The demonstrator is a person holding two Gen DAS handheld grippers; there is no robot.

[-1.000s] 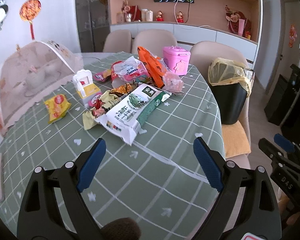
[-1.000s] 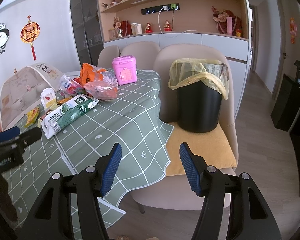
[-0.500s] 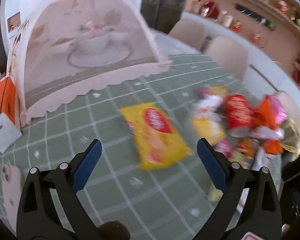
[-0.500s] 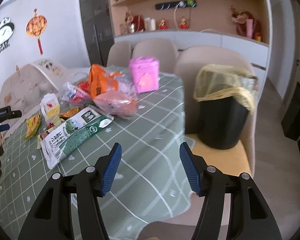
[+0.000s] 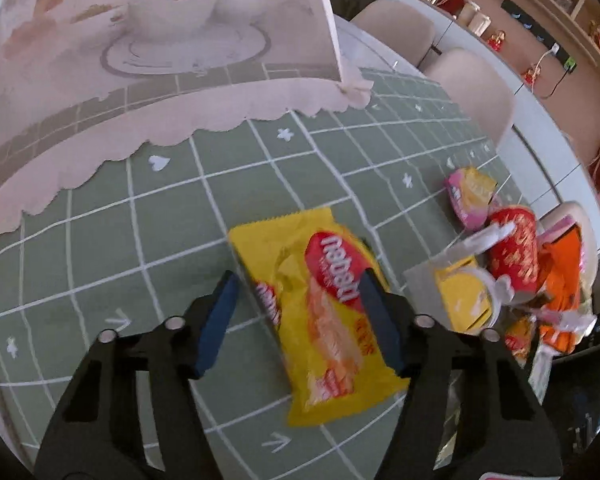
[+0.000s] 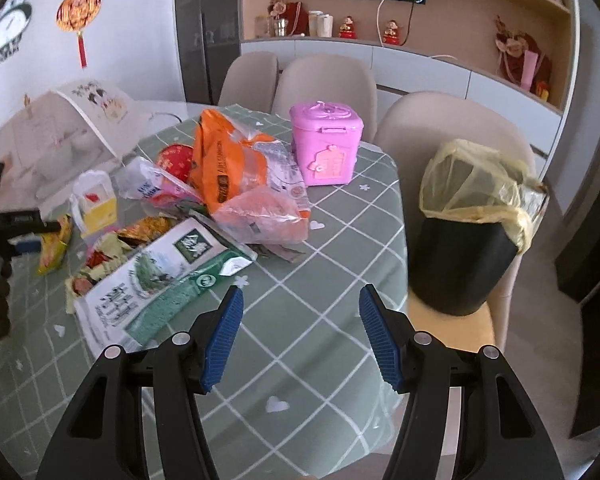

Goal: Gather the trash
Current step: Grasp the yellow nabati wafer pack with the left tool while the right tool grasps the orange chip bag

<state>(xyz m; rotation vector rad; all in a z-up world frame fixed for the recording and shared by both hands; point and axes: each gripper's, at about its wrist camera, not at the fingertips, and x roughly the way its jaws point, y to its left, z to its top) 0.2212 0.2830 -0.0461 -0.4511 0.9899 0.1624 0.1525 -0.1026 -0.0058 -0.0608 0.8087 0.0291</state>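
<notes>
Scene: a round dining surface (image 6: 332, 240) under a green checked cloth, littered with snack wrappers; a black bin with a yellow liner (image 6: 464, 248) stands on a chair at the right edge.
Left gripper (image 5: 296, 312): tipped down over a yellow snack packet (image 5: 320, 312), its jaws closing, one blue pad at each long side of the packet. The right pad looks to be at the packet's edge; the left pad stands just clear, so no firm grip yet.
Right gripper (image 6: 300, 328): jaws released and empty, hovering above bare cloth near the surface's front edge, between the wrapper pile and the bin.
Task item: the yellow snack packet lies flat at the left of the pile, near the scalloped hem of a mesh food cover (image 5: 160, 80).
Other trash: a large green-and-white bag (image 6: 156, 280), an orange bag (image 6: 224, 168) and smaller wrappers lie heaped in the middle; a pink lidded box (image 6: 326, 144) sits beyond.
Doing it well: the packet is thin and slick, so the jaws should likely pinch it across its middle, low to the cloth, before lifting.
Risk: a shallow grip could let the packet slide out on the way to the bin.
</notes>
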